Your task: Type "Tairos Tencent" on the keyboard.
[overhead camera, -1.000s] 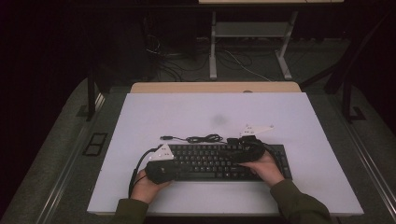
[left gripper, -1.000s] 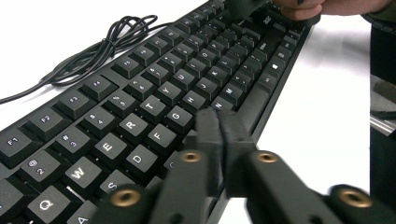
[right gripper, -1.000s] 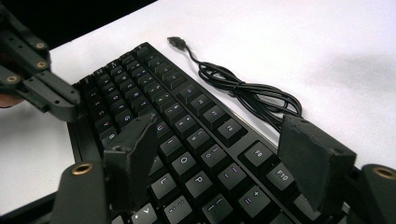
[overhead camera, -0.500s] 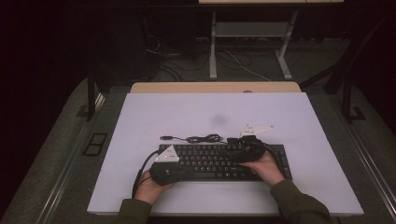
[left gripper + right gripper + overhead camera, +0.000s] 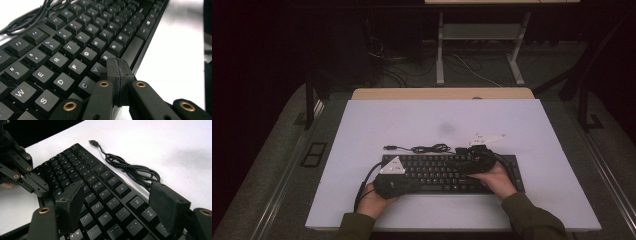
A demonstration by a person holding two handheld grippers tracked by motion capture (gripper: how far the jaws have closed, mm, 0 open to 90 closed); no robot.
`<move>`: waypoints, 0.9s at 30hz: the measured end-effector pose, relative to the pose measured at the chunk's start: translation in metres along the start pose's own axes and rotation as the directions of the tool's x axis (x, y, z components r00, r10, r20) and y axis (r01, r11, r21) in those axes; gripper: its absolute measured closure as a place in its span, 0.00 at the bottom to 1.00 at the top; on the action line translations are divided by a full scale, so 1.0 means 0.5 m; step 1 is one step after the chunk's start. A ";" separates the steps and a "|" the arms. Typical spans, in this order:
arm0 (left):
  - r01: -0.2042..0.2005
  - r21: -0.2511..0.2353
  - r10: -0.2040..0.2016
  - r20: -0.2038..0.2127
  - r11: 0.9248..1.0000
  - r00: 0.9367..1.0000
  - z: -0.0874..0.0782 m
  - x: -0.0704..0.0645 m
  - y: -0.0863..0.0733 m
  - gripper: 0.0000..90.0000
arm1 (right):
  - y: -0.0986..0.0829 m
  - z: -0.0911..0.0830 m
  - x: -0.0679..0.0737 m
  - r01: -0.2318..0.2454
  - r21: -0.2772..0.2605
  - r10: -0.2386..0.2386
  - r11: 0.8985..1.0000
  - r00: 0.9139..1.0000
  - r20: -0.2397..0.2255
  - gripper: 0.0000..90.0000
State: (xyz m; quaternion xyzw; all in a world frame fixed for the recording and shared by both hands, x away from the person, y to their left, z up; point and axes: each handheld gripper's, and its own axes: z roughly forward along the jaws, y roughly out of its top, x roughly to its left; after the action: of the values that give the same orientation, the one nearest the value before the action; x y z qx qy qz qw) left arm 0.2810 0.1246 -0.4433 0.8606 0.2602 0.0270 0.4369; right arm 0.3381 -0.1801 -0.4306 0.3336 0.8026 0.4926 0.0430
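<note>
Your black keyboard point(image 5: 447, 172) lies flat near the front edge of the white surface point(image 5: 532, 130), with its bundled cable point(image 5: 429, 148) and USB plug just behind it. Your left gripper point(image 5: 117, 75) has its jaws pressed together, tips resting low over the bottom letter row near the space bar. Your right gripper point(image 5: 117, 202) hovers over the keyboard's right half with jaws spread wide, gripping nothing.
</note>
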 end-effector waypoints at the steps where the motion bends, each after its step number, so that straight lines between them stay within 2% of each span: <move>1: -0.004 0.004 0.004 0.000 1.000 1.000 0.000 0.000 0.000 0.99 | 0.000 0.000 0.000 0.000 -0.001 0.000 1.000 1.000 -0.001 0.31; 8: -0.007 0.000 0.007 0.000 1.000 1.000 -0.003 0.000 0.004 0.98 | 0.000 0.002 -0.001 0.002 0.001 -0.002 1.000 1.000 -0.005 0.31; 14: 0.002 -0.023 -0.002 0.004 1.000 1.000 -0.009 -0.004 0.007 0.96 | 0.001 0.001 0.001 -0.001 -0.001 0.001 1.000 1.000 -0.007 0.31; 19: 0.011 -0.046 -0.011 0.000 0.999 1.000 -0.016 -0.004 0.013 0.88 | 0.003 -0.001 0.002 -0.001 -0.004 0.001 1.000 1.000 -0.011 0.31; 27: 0.018 -0.059 -0.020 -0.021 0.998 1.000 -0.021 0.005 0.020 0.63 | 0.003 -0.001 0.001 -0.002 -0.005 0.002 1.000 1.000 -0.017 0.32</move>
State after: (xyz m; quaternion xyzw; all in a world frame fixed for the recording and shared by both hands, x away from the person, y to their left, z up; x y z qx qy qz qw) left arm 0.2845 0.1288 -0.4294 0.8447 0.2721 0.0395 0.4593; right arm 0.3382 -0.1796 -0.4290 0.3299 0.8014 0.4976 0.0365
